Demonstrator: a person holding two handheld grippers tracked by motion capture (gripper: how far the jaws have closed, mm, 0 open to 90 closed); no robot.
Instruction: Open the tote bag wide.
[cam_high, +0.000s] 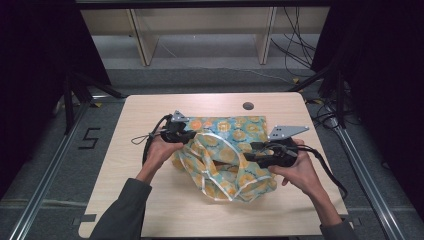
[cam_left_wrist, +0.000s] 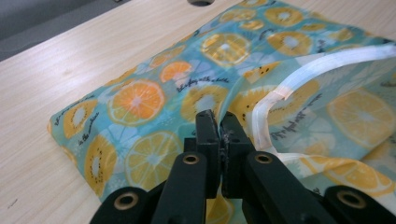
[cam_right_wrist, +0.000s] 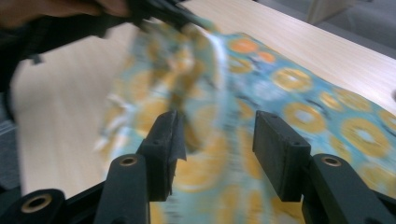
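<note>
Nearest the lens, in the left gripper view: left gripper (cam_left_wrist: 219, 133), jaws pressed together on a fold of the fruit-print cloth (cam_left_wrist: 154, 116), just beside its white hem (cam_left_wrist: 299, 77). In the high view, same gripper (cam_high: 186, 136) at the cloth's left upper part, a bit of fabric lifted off the table (cam_high: 150, 210); cloth (cam_high: 235, 165) rumpled at mid-table, far portion flat, near portion bunched and puffed up. Right gripper (cam_high: 248, 156) at the cloth's right side, held in the right hand (cam_high: 300, 170); in the right gripper view, jaws (cam_right_wrist: 217, 135) standing well apart, nothing pinched, only blurred fabric beyond them. Step in hand, as a judgement: regrasp during folding or spreading, one side pinned by the left, the right freed and seeking a new hold. Next move likely calls for steering the open right jaws onto an edge or corner, preferably along the hem, closing on a single layer rather than a bunch, while keeping the left pinch firm so the cloth does not slide. Left gripper view gives the pinch point and the print's lettering, sharp and close, but not the cloth's whole outline. High view gives both hands and the overall lie of the fabric, yet not the gap between either pair of jaws. Right gripper view adds the other gripper (cam_right_wrist: 163, 11) far off at top, gripping cloth.
</note>
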